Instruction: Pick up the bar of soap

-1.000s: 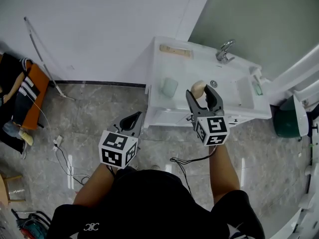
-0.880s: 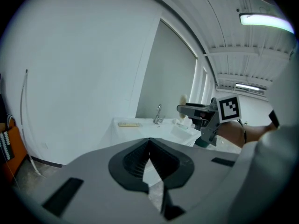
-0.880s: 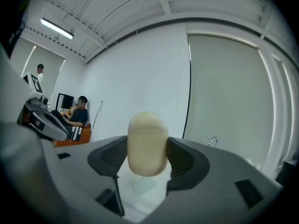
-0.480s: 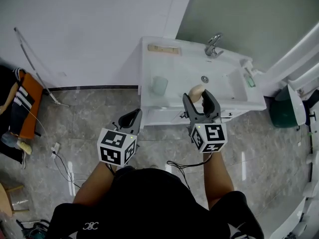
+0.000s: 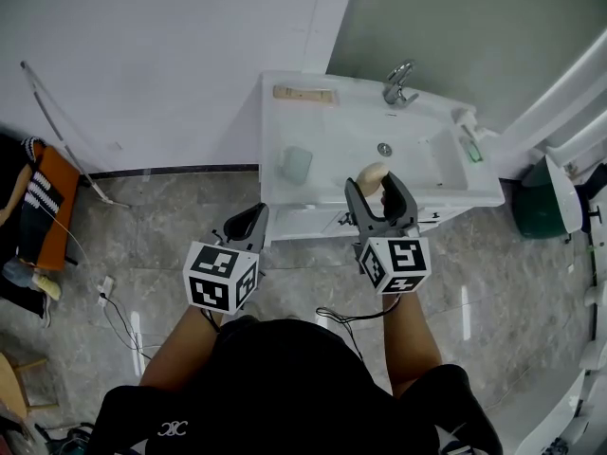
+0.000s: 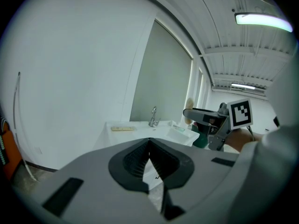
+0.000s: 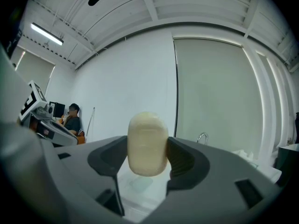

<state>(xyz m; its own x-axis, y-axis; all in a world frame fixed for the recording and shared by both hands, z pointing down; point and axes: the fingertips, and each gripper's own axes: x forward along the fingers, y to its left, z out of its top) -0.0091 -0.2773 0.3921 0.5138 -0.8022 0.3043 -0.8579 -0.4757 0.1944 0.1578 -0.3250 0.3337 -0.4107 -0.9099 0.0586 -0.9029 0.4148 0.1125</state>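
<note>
Centre of frame: the right claw (image 5: 377, 188) clamps the bar of soap (image 7: 147, 143) upright between its jaws, in the air by the sink (image 5: 332, 140) front edge. The left claw (image 5: 248, 224), lower left, is closed and empty. A steady, even squeeze should keep the slick bar from slipping.

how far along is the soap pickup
Done: the bar of soap is clamped between the right gripper's jaws and appears lifted off the sink. In hand: just holding it there, while the left gripper is shut and empty. Left: nothing obvious for the pickup itself.
</note>
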